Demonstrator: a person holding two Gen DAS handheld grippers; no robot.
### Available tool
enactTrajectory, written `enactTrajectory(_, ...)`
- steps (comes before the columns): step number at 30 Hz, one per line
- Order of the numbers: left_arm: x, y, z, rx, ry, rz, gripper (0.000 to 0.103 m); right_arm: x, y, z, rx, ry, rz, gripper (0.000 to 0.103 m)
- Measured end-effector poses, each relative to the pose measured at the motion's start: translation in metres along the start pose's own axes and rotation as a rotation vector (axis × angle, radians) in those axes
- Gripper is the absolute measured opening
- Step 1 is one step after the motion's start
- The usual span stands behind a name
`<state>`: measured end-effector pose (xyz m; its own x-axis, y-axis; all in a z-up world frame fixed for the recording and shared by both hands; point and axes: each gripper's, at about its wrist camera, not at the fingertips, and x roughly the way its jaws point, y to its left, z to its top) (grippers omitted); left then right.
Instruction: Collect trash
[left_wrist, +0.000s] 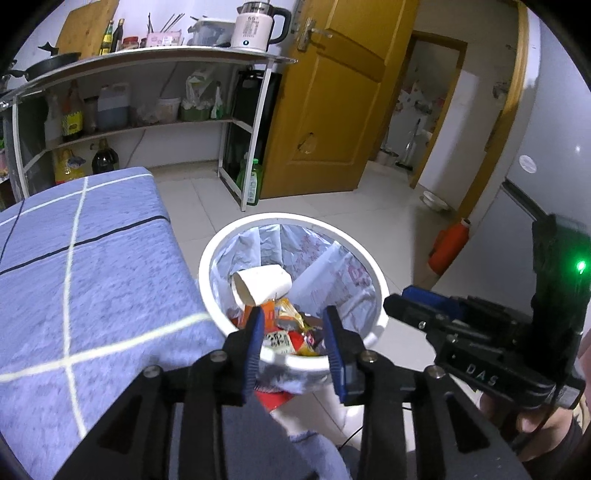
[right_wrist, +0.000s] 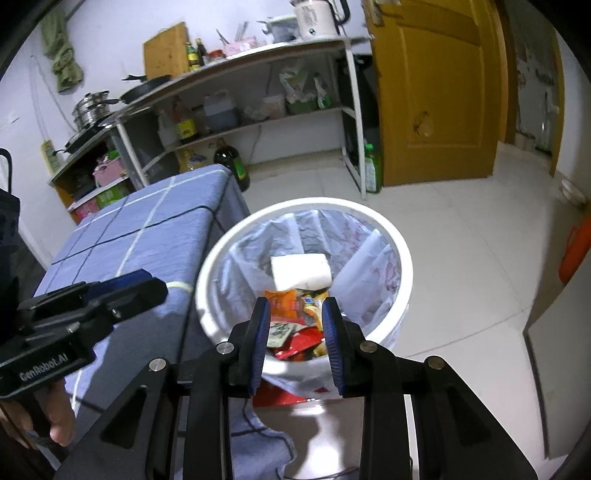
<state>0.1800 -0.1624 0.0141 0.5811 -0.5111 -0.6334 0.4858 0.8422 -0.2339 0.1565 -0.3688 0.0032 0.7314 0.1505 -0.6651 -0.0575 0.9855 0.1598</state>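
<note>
Above the near rim of the white trash bin (left_wrist: 291, 221), left gripper (left_wrist: 293, 332) with fingers apart, nothing between them. Right gripper (right_wrist: 295, 325) likewise spread and empty, over the same near rim. Inside the bin, beyond both sets of fingertips: a white paper cup (right_wrist: 301, 271) on its side, on top of colourful snack wrappers (right_wrist: 295, 328). Left of the bin, touching it, a table under a blue checked cloth (left_wrist: 92, 258).

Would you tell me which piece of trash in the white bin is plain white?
The white paper cup lying on its side atop the pile in the white plastic bin; the colourful printed snack wrappers beneath are orange, red and yellow.
</note>
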Motion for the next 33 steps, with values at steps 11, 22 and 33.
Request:
enactTrajectory(11, -0.053, -0.007, -0.042, 0.030, -0.060, 0.018, 0.052, -0.045, 0.023, -0.043, -0.039, -0.038, -0.012, 0.030)
enactTrajectory(22, -0.081, -0.016, -0.081, 0.045, -0.074, 0.073, 0.059, -0.079, 0.032, -0.088, -0.056, -0.053, -0.065, 0.031)
enactTrajectory(33, -0.101, -0.013, -0.100, 0.016, -0.100, 0.143, 0.066, -0.098, 0.044, -0.104, -0.089, -0.083, -0.070, 0.031)
